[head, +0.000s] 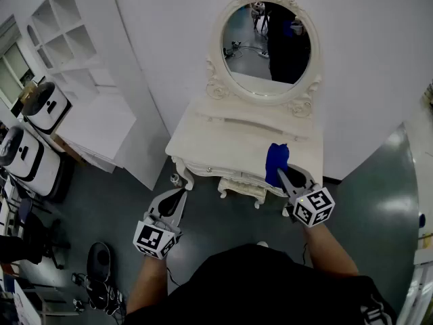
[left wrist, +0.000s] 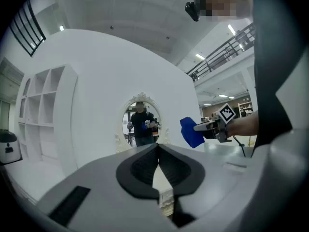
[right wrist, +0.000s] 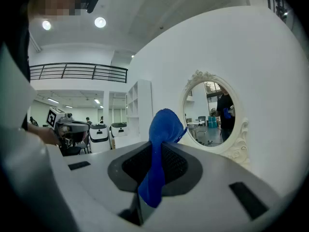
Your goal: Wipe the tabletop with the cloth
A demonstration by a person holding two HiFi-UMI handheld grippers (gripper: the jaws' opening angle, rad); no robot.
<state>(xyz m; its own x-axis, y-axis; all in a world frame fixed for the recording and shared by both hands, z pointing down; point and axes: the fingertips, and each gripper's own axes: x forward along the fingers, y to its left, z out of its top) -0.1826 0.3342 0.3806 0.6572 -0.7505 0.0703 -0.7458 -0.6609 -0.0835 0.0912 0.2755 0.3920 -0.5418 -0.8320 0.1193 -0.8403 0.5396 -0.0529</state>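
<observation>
A white dressing table [head: 223, 141] with an oval mirror [head: 267, 46] stands against the wall. My right gripper [head: 284, 173] is shut on a blue cloth [head: 276, 160], which hangs over the tabletop's front right part; whether it touches the top I cannot tell. In the right gripper view the cloth [right wrist: 161, 144] is pinched between the jaws and bunches up above them. My left gripper [head: 181, 193] is shut on nothing, low over the floor in front of the table's left leg. The left gripper view shows the cloth [left wrist: 191, 131] and the right gripper [left wrist: 206, 126] off to its right.
White open shelving [head: 67, 39] and a low white counter [head: 98, 124] stand left of the table. Two white machines [head: 44, 107] sit further left, with dark gear [head: 101, 263] on the grey floor. A white cabinet edge [head: 423, 147] is at the right.
</observation>
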